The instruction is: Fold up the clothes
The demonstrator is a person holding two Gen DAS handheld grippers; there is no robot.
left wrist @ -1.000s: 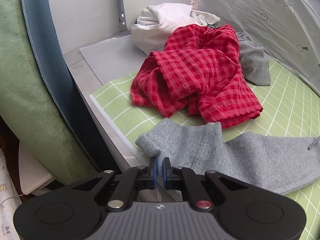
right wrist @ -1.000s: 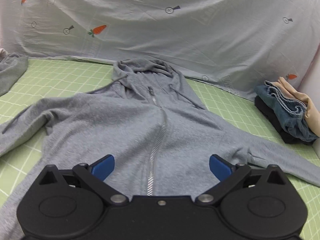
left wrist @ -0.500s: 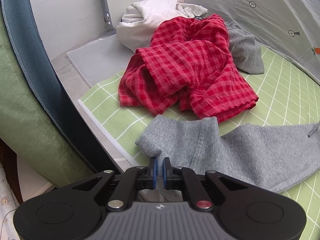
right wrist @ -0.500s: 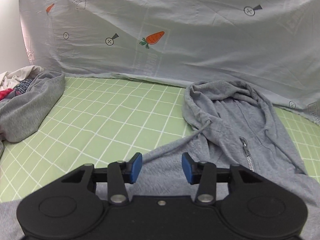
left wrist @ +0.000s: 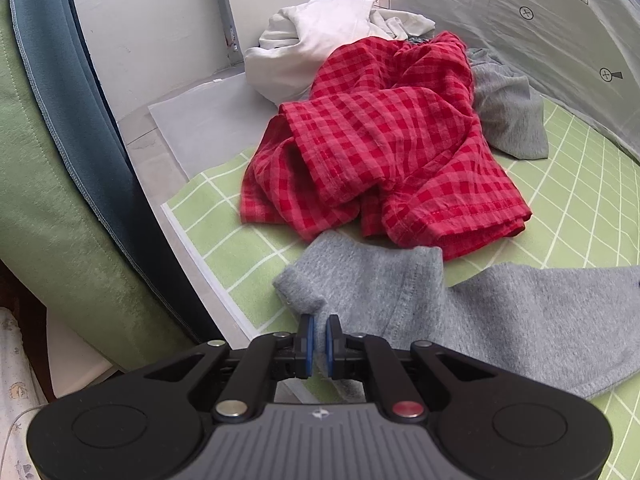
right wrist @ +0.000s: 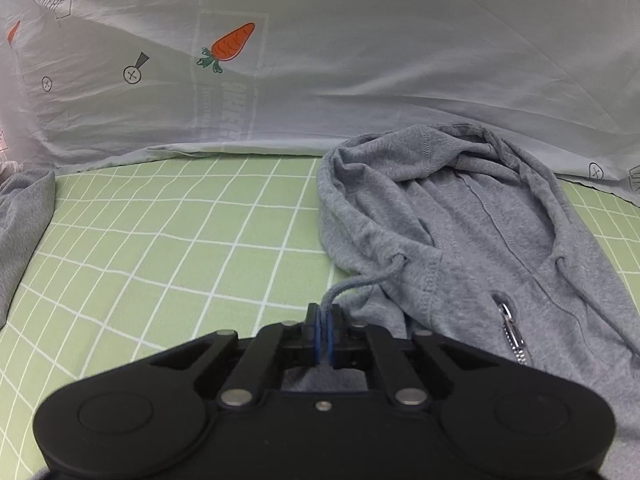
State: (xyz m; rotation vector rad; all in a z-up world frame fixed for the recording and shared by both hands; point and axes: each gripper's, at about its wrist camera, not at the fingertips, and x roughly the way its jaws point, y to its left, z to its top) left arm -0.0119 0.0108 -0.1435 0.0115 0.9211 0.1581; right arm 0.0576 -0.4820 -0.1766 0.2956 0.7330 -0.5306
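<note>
From the left wrist view, the left gripper (left wrist: 318, 346) was pinched narrow on the cuff of the grey hoodie's sleeve (left wrist: 360, 280), which lay across the green grid mat (left wrist: 224, 216) near its left edge. Just beyond the sleeve sat a crumpled red checked shirt (left wrist: 384, 148), with a white garment (left wrist: 320, 40) and another grey piece (left wrist: 508, 120) behind it.

From the right wrist view, the right gripper (right wrist: 322, 334) was closed on the hoodie's drawstring (right wrist: 360, 280), perhaps with some shoulder fabric too; I couldn't tell. The hood (right wrist: 432, 184) lay bunched at the mat's far edge, against the carrot-print sheet (right wrist: 320, 60), the zipper pull (right wrist: 510, 320) beside it.

The fleece looked soft, limp and light; a cord alone would slip, so seams or shoulder cloth seemed the better hold.
</note>
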